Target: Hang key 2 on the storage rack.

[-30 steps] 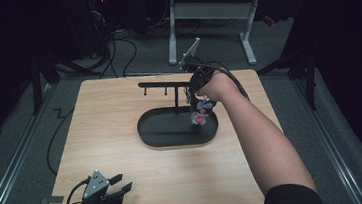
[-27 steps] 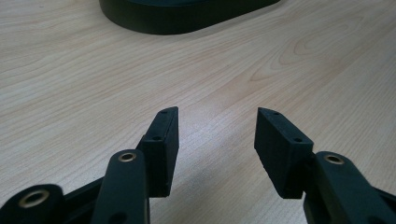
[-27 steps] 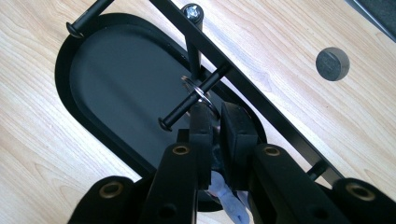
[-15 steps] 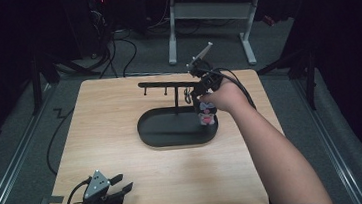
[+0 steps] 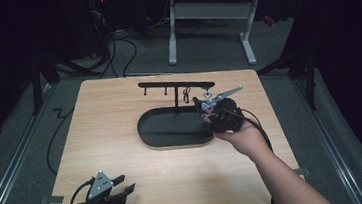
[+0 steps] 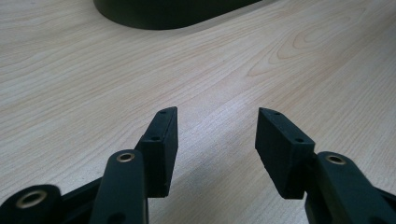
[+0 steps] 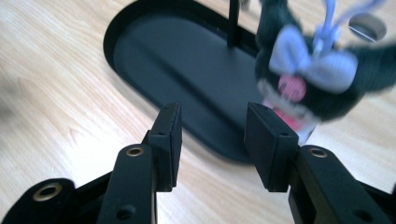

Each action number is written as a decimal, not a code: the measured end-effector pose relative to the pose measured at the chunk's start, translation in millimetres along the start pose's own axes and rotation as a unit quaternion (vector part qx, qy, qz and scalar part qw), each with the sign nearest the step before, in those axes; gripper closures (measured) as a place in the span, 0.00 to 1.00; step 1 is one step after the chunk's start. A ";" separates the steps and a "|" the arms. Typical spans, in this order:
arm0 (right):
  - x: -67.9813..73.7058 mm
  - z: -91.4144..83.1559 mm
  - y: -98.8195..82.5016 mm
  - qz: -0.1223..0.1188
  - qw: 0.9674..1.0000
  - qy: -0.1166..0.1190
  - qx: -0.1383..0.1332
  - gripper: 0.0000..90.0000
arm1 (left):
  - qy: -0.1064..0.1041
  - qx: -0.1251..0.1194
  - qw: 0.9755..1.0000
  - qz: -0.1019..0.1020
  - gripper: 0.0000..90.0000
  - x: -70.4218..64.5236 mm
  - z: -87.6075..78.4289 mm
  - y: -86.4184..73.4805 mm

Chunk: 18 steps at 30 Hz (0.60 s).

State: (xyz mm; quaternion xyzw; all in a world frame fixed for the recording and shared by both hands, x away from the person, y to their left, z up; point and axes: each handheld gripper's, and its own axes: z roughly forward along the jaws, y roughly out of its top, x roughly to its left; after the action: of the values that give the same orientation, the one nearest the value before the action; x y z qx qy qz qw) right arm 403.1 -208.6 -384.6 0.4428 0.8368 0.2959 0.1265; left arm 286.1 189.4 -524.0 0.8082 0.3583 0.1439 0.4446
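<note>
A black stand with a hook bar (image 5: 175, 85) rises from a black oval tray (image 5: 167, 133) in the middle of the table. A small black plush charm (image 5: 208, 104) with a lilac bow and pink face hangs by a lilac cord near the bar's right end. My right gripper (image 5: 206, 117) sits just in front of it; its jaws have just been opening and hold nothing. In the right gripper view the blurred charm (image 7: 317, 79) hangs beyond the open gripper (image 7: 212, 135). My left gripper (image 5: 125, 185) rests open at the table's near left corner, also empty (image 6: 215, 144).
The wooden table (image 5: 101, 125) is bare around the tray. The tray's rim (image 6: 177, 11) lies far ahead of the left gripper. Cables trail off the table's left side, and a white desk frame (image 5: 205, 14) stands on the floor behind.
The right gripper has drawn back toward the person and lower, away from the bar, and its jaws have opened off the charm, which stays hanging. The left gripper has not moved.
</note>
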 end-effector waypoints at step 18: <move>-6.5 10.9 -125.2 0.048 0.996 -0.022 -0.070 0.52 | -0.001 0.007 1.000 -0.002 0.55 0.2 5.5 -3.4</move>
State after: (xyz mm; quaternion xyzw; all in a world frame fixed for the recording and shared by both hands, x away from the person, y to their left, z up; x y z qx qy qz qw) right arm 328.6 -263.9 -469.7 0.4792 0.7886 0.3498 0.1614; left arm 287.8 187.3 -529.9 0.8108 0.3606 0.1397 0.4394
